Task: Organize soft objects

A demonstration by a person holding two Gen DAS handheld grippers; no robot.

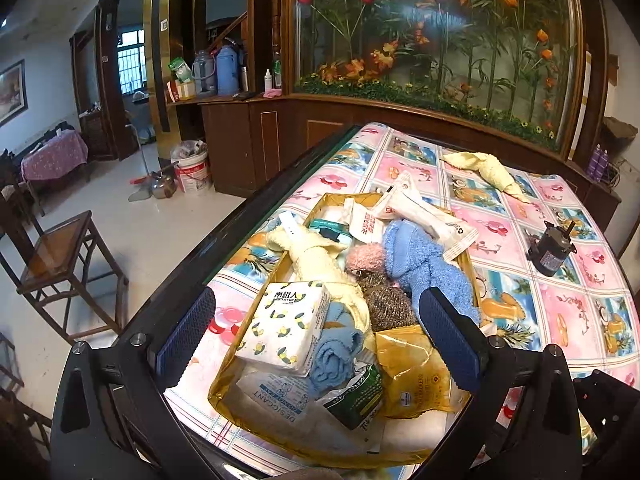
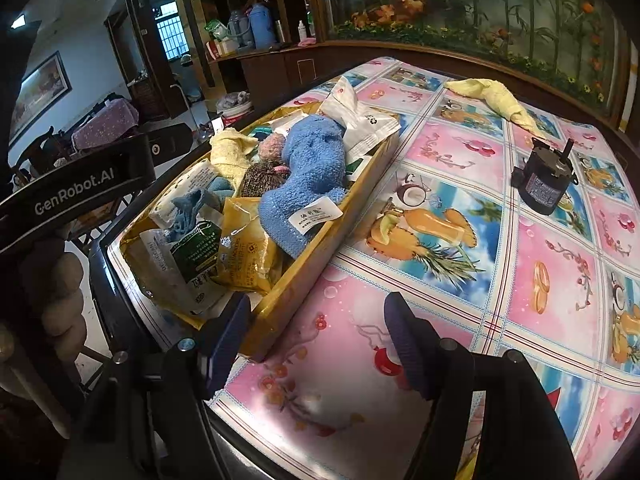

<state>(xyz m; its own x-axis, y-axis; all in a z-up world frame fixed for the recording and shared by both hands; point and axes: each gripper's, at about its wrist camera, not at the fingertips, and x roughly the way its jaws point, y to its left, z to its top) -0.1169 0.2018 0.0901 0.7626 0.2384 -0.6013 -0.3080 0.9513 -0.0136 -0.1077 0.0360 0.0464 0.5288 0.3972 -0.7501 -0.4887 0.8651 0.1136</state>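
Note:
A yellow tray point(image 1: 224, 376) on the table holds a heap of soft things: a blue fluffy sock point(image 1: 420, 264), a cream towel point(image 1: 320, 260), a pink fuzzy piece point(image 1: 364, 258), a lemon-print tissue pack point(image 1: 284, 324), a rolled blue cloth point(image 1: 332, 356) and several packets. The tray point(image 2: 304, 276) and blue sock point(image 2: 312, 172) also show in the right wrist view. A yellow towel point(image 1: 488, 172) point(image 2: 496, 100) lies alone at the table's far side. My left gripper point(image 1: 316, 332) is open and empty, hovering over the tray's near end. My right gripper point(image 2: 316, 332) is open and empty, just right of the tray's near corner.
A small black motor point(image 1: 550, 248) point(image 2: 544, 184) stands on the patterned tablecloth point(image 2: 460, 280) at the right. A wooden cabinet with a flower display point(image 1: 420, 60) runs behind the table. A wooden chair point(image 1: 60, 256) and a white bucket point(image 1: 194, 172) stand on the floor to the left.

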